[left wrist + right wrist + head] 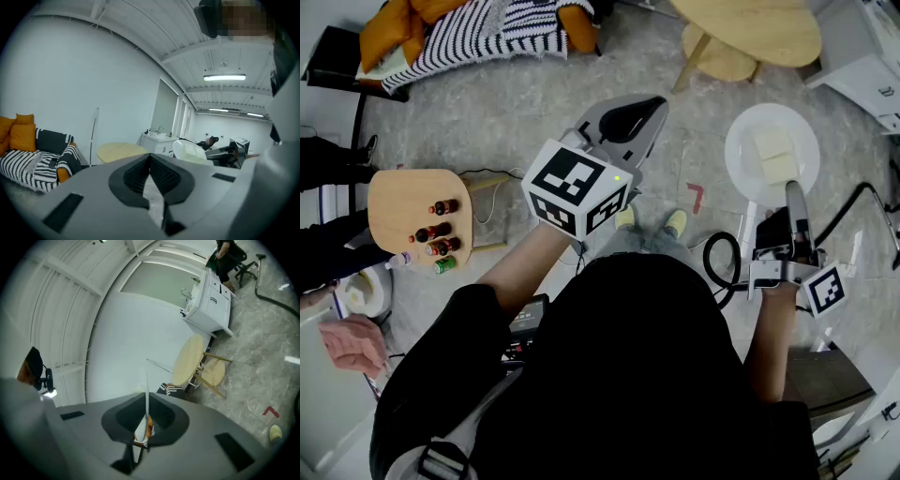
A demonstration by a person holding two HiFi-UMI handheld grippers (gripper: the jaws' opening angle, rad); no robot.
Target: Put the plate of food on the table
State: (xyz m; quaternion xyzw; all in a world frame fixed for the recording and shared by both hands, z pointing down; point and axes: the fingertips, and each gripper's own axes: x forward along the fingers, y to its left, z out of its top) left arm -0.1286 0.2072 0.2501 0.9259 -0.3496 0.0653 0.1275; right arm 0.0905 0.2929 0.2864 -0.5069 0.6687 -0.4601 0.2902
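The plate is a white, stiff, glazed-looking dish, likely light enough but smooth and prone to slip, and it would probably chip or break if dropped on the stone-patterned floor beneath it. It carries pale squares of food that lie loose on its flat middle, so any tilt could slide them off. The rim is the only sensible place to take hold, and that is where it is taken: the right gripper pinches the near edge of the plate, and in the right gripper view the thin white rim stands edge-on, clamped between the two pads. A one-sided rim grip leaves the weight hanging out beyond the jaws, so the judgement is that the wrist must keep the dish level and move slowly. The plate is held in the air to the person's right and in front, short of the round wooden table that stands ahead. The right forearm reaches forward, low and straight. The left gripper is raised in front of the chest, pointing ahead, its jaws pressed together with nothing between them, well apart from the plate
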